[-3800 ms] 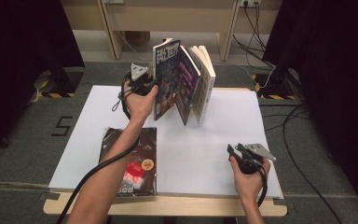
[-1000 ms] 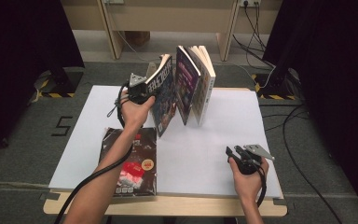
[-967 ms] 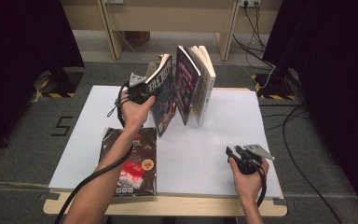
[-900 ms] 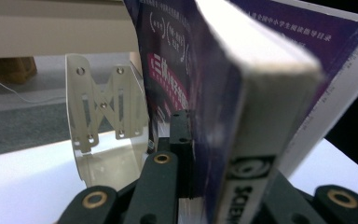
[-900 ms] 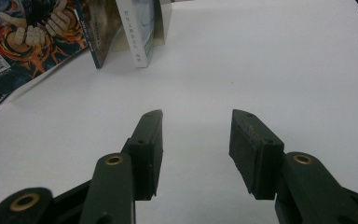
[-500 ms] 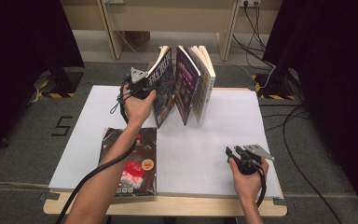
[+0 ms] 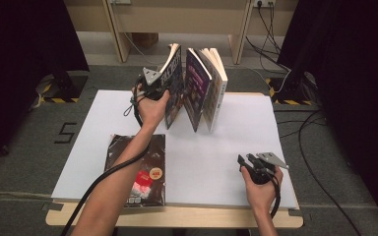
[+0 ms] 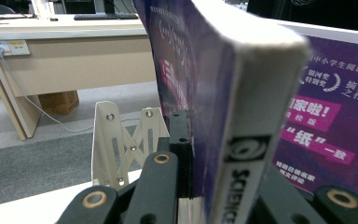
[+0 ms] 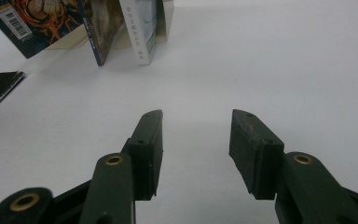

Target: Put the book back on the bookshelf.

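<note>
Standing a book (image 7: 173, 81) up beside the row, with our left gripper (image 7: 153, 86) clamped on it.

We see the book upright but leaning, at the left end of two books (image 7: 205, 83) already standing at the far side of the table (image 7: 103, 118). A white stand (image 8: 121, 140) sits behind them. Our right gripper (image 7: 256, 164) rests near the front right edge, jaws wide and empty. One dark book (image 7: 145, 172) lies flat near the front, left of the row. We judge shelving about half done: this book needs settling, then the flat one.
</note>
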Available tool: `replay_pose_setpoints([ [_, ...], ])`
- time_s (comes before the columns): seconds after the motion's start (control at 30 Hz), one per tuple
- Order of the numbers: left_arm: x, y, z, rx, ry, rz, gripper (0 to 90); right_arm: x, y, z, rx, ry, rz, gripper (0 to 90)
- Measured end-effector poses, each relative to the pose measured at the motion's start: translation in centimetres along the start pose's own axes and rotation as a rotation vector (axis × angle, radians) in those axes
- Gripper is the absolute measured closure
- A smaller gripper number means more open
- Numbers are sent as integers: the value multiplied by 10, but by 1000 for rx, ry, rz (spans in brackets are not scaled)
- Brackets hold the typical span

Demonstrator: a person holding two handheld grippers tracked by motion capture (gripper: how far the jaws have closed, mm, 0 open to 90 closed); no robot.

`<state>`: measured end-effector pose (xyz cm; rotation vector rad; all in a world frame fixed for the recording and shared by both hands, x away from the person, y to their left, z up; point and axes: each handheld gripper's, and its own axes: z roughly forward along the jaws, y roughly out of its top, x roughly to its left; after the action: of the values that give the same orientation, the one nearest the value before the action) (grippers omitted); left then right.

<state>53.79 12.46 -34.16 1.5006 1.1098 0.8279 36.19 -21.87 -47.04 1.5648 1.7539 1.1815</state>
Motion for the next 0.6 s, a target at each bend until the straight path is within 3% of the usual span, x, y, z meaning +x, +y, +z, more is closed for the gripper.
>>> replay_pose_setpoints([
  [0.13,-2,-3,5,-19,14,13,825,-1,0,0,-2,-2,-4,553],
  [0.43,-4,-19,18,-13,29,-2,824,-2,-2,2,5,-1,-14,553],
  [0.6,-5,-18,19,-12,30,-7,823,-2,-2,2,3,-1,-17,553],
])
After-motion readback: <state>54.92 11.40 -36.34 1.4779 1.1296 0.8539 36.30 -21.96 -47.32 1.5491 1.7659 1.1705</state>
